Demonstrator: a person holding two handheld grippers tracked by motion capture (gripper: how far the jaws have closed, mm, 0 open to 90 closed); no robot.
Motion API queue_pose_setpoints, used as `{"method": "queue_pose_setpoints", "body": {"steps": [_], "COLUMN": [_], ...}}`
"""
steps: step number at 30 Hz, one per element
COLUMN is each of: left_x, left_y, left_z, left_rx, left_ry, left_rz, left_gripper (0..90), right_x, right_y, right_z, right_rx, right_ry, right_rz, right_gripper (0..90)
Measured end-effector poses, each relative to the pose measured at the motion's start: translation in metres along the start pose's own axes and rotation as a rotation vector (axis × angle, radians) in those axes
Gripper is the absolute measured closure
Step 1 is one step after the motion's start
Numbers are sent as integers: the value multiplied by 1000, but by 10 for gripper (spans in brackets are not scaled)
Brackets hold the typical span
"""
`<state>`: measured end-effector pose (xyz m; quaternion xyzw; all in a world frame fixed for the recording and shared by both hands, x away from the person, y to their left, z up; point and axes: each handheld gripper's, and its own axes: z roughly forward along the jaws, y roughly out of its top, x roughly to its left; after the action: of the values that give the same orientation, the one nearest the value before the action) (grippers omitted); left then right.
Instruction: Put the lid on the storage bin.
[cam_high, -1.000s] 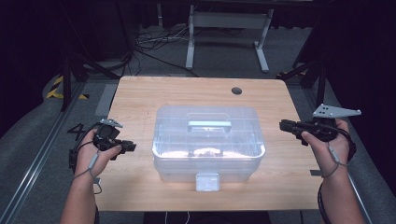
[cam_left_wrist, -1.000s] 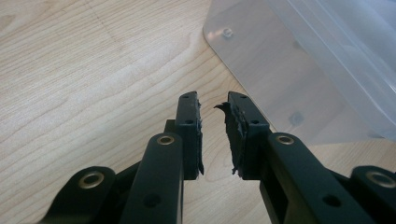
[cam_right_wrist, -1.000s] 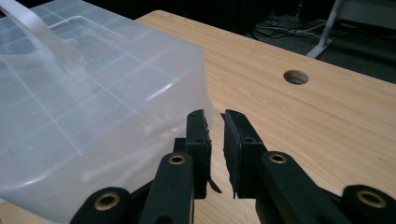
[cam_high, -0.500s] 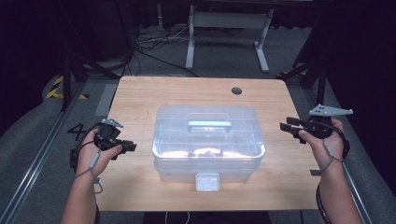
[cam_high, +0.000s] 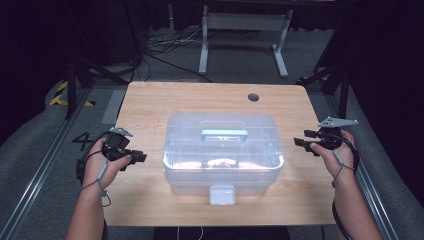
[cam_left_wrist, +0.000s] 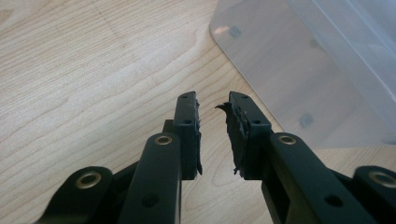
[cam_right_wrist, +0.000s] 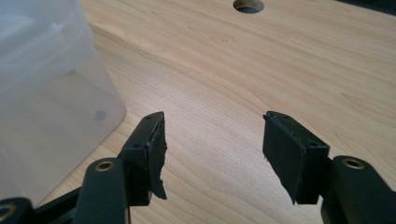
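A clear plastic storage box (cam_high: 223, 150) with a pale blue handle (cam_high: 224, 135) and a front latch (cam_high: 221, 195) stands shut in the middle of the wooden table (cam_high: 150, 105). My left gripper (cam_high: 139, 158) is held low at the box's left side, pointing toward it. Its jaws (cam_left_wrist: 213, 116) are a narrow gap apart with nothing between them, and the box's corner (cam_left_wrist: 317, 70) is just ahead. My right gripper (cam_high: 300, 144) hovers off the box's right side. Its jaws (cam_right_wrist: 215, 135) have just been opening and stand wide over bare wood, with the box wall (cam_right_wrist: 42, 84) at the left.
A round cable hole (cam_high: 253, 97) sits in the table's far right area, also ahead of the right gripper as the cable hole (cam_right_wrist: 248, 5). Dark floor, metal rails and a stand's legs (cam_high: 240, 35) surround the table.
The right hand has come down toward the table and its jaws have spread apart. The left hand and the box have not moved.
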<state>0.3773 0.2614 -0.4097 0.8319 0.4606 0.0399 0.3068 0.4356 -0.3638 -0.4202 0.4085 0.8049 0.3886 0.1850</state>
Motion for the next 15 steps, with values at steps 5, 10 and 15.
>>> {"method": "queue_pose_setpoints", "body": {"steps": [5,10,15], "left_x": [0,2,4], "left_y": [1,2,2], "left_z": [3,5,9], "left_rx": [6,8,15], "left_ry": [-10,-8,-10], "left_rz": [-4,4,3], "left_gripper": [735,733,731], "right_x": [-2,-1,0], "right_y": [-8,-14,-20], "right_z": [12,21,28], "right_rx": [30,47,68], "right_ry": [-4,0,0], "right_rz": [4,4,3], "right_gripper": [374,359,341]}}
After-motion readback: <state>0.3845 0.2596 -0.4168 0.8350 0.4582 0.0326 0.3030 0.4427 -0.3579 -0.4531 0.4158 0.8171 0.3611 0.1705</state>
